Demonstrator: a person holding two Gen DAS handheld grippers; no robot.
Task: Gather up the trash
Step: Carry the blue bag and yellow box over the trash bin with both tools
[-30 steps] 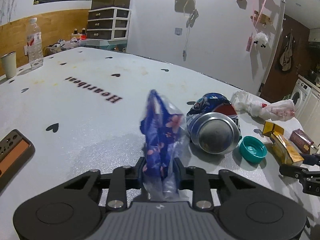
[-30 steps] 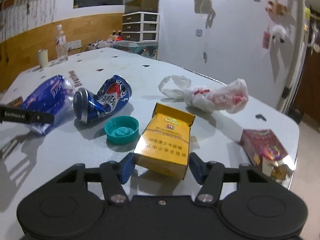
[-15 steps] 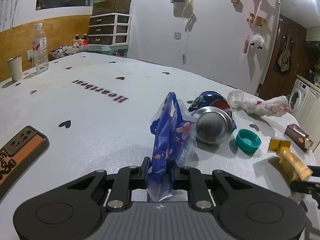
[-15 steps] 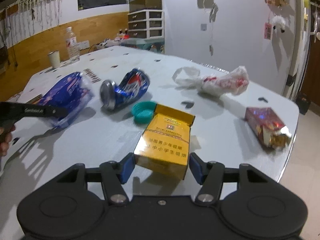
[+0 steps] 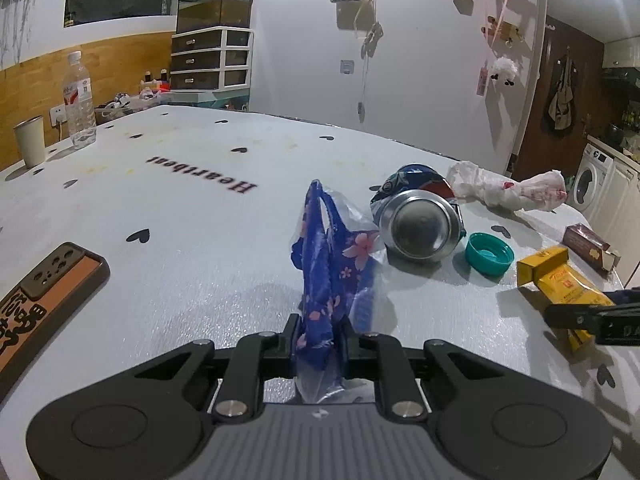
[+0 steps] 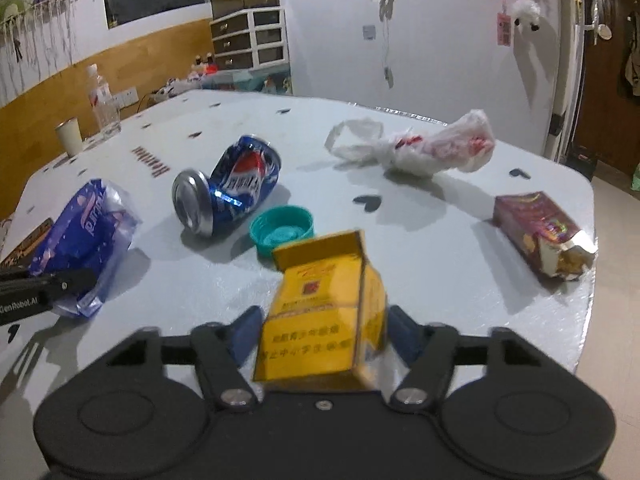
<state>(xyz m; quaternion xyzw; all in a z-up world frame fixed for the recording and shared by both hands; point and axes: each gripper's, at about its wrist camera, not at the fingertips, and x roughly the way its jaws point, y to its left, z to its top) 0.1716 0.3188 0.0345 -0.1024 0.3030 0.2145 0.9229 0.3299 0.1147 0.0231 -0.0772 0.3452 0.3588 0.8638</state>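
A blue wrapper (image 5: 325, 280) is pinched upright in the left gripper (image 5: 318, 334), whose jaws have just been closing on it. A yellow box (image 6: 326, 312) is held tilted in the right gripper (image 6: 320, 334). Beyond, a can (image 6: 230, 184) and cap (image 6: 282, 230) are seen on the table (image 5: 180, 200).

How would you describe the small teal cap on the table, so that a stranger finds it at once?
On the white table with black hearts, find the crushed blue drink can lying on its side. The round teal plastic cap lies just beside it, open side up, near the yellow carton. It is the only teal, round and flat piece there.
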